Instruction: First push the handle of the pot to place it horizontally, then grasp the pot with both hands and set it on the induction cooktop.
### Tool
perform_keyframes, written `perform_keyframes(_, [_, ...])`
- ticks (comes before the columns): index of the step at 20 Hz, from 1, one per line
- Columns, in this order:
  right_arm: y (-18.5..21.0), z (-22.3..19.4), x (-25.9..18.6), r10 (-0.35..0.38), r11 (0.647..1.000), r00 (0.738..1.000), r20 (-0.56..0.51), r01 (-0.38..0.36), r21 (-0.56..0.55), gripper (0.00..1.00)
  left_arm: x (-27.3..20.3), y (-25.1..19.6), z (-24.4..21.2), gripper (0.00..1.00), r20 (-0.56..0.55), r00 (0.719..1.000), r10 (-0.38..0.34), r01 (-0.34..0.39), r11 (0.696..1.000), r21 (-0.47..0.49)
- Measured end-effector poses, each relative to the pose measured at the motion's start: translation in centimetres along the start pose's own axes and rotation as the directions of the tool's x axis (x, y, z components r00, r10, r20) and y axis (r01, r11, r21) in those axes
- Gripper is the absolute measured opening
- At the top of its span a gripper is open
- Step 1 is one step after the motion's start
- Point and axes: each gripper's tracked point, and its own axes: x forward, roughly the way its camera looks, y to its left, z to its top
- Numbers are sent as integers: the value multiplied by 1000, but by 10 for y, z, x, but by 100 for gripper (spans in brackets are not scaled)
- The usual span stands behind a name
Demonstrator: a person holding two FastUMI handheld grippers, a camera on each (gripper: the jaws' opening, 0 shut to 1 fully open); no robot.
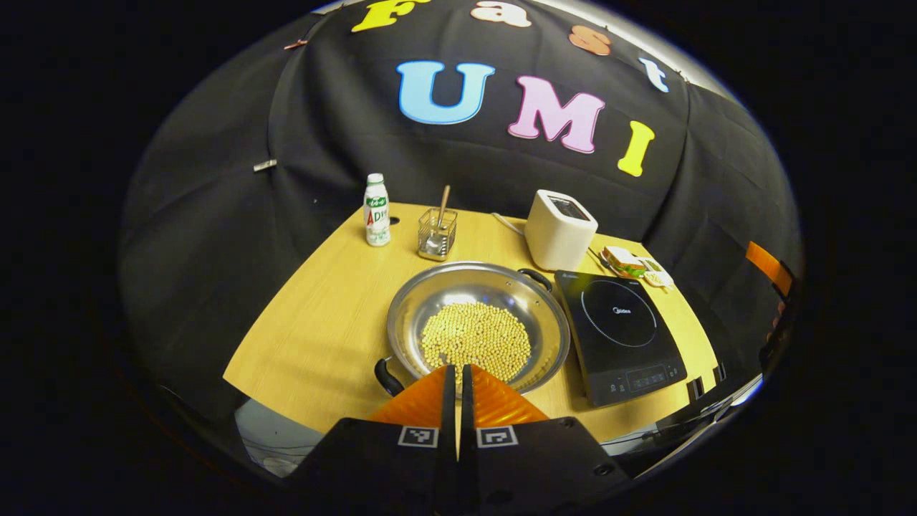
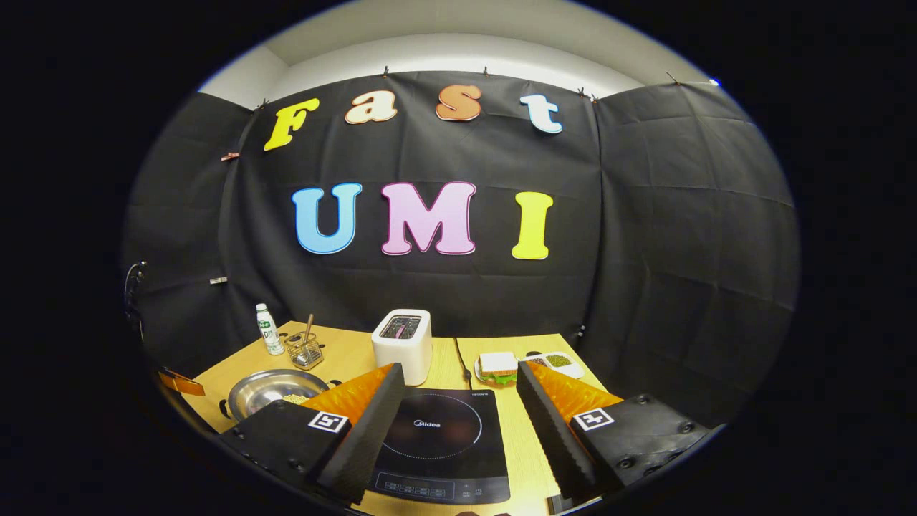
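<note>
A shallow steel pot holding yellow beans sits on the wooden table, left of the black induction cooktop. Its two black handles lie on a diagonal: one at the near left, one at the far right. My left gripper is shut with nothing in it, its tips over the pot's near rim, just right of the near handle. In the right gripper view, my right gripper stands open above the cooktop, with the pot off to the left.
A white toaster, a small white bottle and a wire holder with a utensil stand along the table's back. A sandwich on a plate lies behind the cooktop. Another gripper's orange finger shows at the left edge.
</note>
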Motion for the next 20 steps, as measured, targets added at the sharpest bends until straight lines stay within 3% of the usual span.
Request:
perform_keyframes(6, [3, -16, 11, 104, 994, 995, -2, -104, -30, 98, 16, -1, -19, 5, -73, 997, 31, -38, 995, -97])
perform_keyframes(11, [-6, -28, 15, 132, 991, 991, -21, -132, 15, 98, 30, -7, -52, 5, -170, 985, 41, -51, 997, -57])
perform_keyframes(16, [-13, -35, 13, 69, 997, 996, -51, -66, 49, 98, 49, -4, -79, 5, -267, 964, 21, -14, 999, 30])
perform_keyframes(20, [-9, -48, -2, -17, 995, 994, -106, 27, 95, 98, 64, 2, -89, 5, -325, 945, -25, 40, 998, 38])
